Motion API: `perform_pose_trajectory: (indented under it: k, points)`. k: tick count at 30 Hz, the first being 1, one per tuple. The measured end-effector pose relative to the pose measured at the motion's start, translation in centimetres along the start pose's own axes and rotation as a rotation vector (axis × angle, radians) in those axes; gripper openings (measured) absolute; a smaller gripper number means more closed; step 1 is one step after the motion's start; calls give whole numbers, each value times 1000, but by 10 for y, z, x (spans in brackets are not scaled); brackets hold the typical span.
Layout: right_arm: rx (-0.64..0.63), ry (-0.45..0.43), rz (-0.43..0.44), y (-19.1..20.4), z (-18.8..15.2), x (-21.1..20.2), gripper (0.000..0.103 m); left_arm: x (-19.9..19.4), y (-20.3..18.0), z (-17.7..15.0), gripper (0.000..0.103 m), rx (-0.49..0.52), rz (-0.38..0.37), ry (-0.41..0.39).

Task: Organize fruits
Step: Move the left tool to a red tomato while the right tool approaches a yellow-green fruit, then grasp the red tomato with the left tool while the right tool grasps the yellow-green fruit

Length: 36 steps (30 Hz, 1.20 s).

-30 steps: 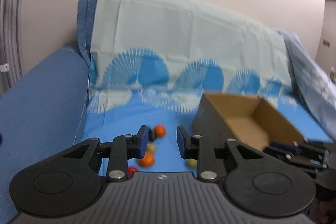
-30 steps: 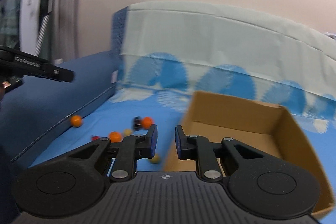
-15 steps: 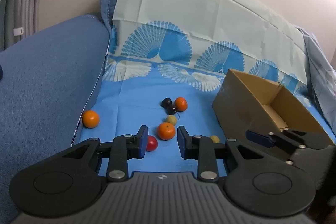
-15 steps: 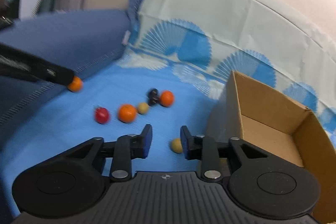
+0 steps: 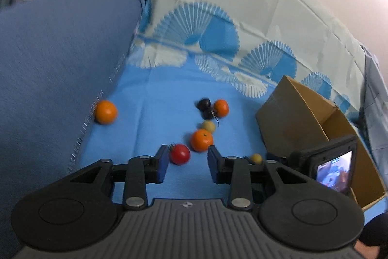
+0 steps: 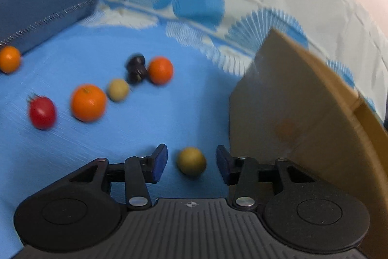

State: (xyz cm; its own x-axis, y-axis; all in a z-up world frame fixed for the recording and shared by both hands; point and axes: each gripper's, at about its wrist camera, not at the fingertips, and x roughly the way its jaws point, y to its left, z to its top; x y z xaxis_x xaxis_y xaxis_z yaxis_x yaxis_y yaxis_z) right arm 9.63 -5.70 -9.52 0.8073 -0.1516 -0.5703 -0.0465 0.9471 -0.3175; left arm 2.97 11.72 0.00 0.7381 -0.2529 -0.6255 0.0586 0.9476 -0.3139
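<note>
Several small fruits lie on a blue cloth. My left gripper is open just above a red tomato, with an orange beyond it. My right gripper is open with a yellow-green fruit between its fingers, untouched. In the right wrist view I also see the tomato, the orange, another yellow fruit, dark fruits and a second orange. A third orange lies by the sofa arm. A cardboard box stands at the right.
The blue sofa arm rises on the left. The cloth-covered backrest stands behind. The box wall is close to my right gripper's right finger. My right gripper's body shows beside the box in the left wrist view.
Both grippers have moved forward and down towards the fruits. The right gripper has opened wider and now straddles the yellow-green fruit. The left gripper has closed in on the tomato.
</note>
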Motion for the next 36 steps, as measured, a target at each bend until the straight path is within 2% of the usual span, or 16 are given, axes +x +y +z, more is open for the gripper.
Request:
perform_pose_trajectory:
  k: [1,3,10,13,17,20,25,27,28,31,36]
  points:
    - [5,6,2,1,-1,3,41,6,2,1,45,-11,-6,22]
    - [25,5,22,0,0,3,28,18,7,3,49,-39,-14,66]
    - [88,-19,141,-6,0,-12,28,50,34,3,51,-283,-30,80]
    - [144,25,208,-11,-3,-20,28,64,39,-2,51,-364,-19,73]
    - [188,71,289,-16,-7,-31,28,78,28,-5,51,-318,7,100]
    - [152,89,342,-12,-10,-36,28,84,18,-7,51,-262,30,107]
    - [94,80,339,-6,-14,-40,29,91,17,-9,49,-252,46,89]
    - [102,82,350,-9,-14,-41,28,93,16,-9,43,-242,52,85]
    - [108,85,357,-12,-15,-42,28,95,15,-9,32,-232,61,89]
    - [135,100,382,-20,-12,-48,28,92,16,-9,32,-233,64,77]
    - [192,126,490,-38,-12,-80,28,72,19,-10,31,-247,40,60]
